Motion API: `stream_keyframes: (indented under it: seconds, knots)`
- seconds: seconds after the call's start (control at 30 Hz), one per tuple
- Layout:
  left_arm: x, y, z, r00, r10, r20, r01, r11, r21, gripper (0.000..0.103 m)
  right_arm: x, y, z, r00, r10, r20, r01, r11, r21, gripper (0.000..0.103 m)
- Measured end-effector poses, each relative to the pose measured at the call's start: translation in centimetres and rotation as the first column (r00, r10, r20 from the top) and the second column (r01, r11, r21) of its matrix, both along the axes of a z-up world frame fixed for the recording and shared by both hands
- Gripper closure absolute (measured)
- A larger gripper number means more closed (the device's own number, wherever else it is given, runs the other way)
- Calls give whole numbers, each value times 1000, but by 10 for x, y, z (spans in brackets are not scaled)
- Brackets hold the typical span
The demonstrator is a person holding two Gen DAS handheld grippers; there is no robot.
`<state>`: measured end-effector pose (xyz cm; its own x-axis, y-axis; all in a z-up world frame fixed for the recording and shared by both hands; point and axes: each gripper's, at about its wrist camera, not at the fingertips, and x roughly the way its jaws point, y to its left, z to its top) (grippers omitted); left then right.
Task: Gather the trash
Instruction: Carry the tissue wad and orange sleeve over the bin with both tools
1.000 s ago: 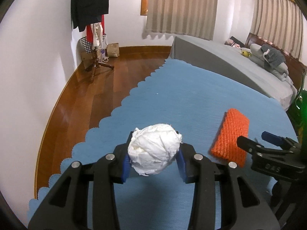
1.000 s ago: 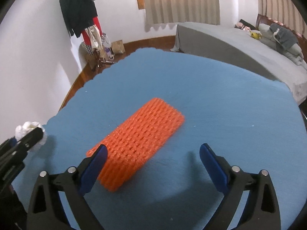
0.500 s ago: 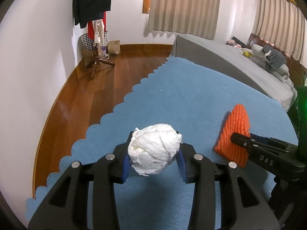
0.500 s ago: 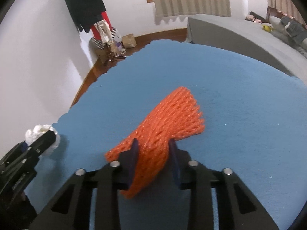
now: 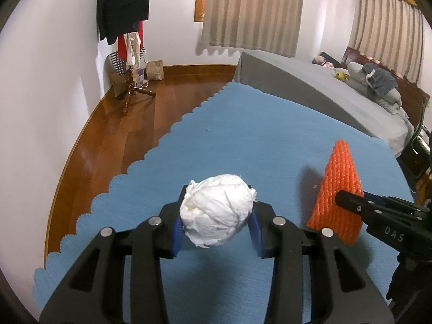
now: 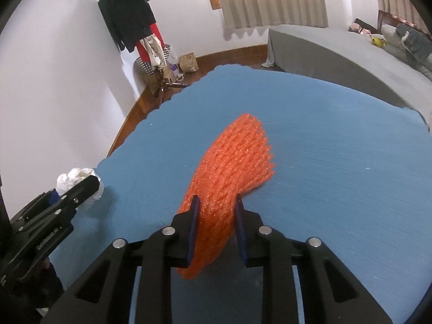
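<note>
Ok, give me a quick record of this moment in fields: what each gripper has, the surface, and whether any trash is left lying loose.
left gripper: shut on the white paper ball, held clear above the cloth
right gripper: shut on the orange foam net, squeezed between the pads, far end raised off the cloth
surface: blue cloth with a scalloped edge
loose trash on the cloth: none visible in either view
trash bin: not in view

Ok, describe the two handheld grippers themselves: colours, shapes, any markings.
Both are black plastic with open triangular cutouts and silver round pivot pins. The left gripper and the right gripper each carry flat blue pads on the inner faces of the fingers. White lettering, "DAS", shows on the right gripper's side in the left wrist view. No cables or sleeves are visible.
</note>
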<state>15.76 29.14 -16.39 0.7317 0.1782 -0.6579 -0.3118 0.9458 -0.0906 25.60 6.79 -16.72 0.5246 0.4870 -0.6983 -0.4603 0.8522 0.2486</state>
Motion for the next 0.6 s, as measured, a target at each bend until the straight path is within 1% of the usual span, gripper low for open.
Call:
stream_keyframes:
  seconds: [0.23,0.4,0.6]
  knots:
    - [-1,-24,16,999,-30,13,30,1000,0,65,-15,-31,19,1000,-19,25,19,999,30,79]
    - [-5,-51,31,997,-73,31,73,997,13,65,-31,-53,35,998,-35,55,33,998,46,79]
    - [-12,-83,49,991,-120,57,119,993,8,65,-49,-87,59,993,-60,98,55,997,54,79]
